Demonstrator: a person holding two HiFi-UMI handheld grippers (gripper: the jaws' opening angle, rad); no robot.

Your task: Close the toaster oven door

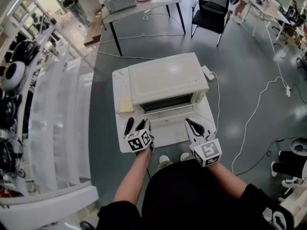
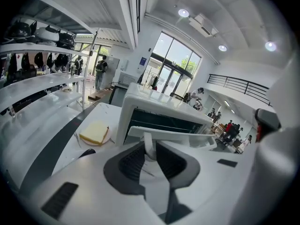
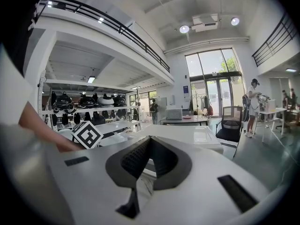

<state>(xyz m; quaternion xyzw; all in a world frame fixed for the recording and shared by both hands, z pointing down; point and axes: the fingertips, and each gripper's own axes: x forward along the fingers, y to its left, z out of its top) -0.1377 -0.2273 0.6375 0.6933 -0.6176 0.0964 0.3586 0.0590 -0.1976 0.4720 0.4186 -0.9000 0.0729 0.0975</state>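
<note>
The toaster oven sits in the middle of the head view on a small white table. Its door is open, folded down toward the bottom of the frame.

The left gripper is at the door's near edge, left of centre. In the left gripper view its 2 jaws are closed on a white upright part of that edge, with the dark oven opening above it.

The right gripper hovers over the door's right side, its jaws closed tip to tip on nothing.

A slice of bread on a plate lies left of the oven, and a dark object lies just left of the left gripper.
</note>
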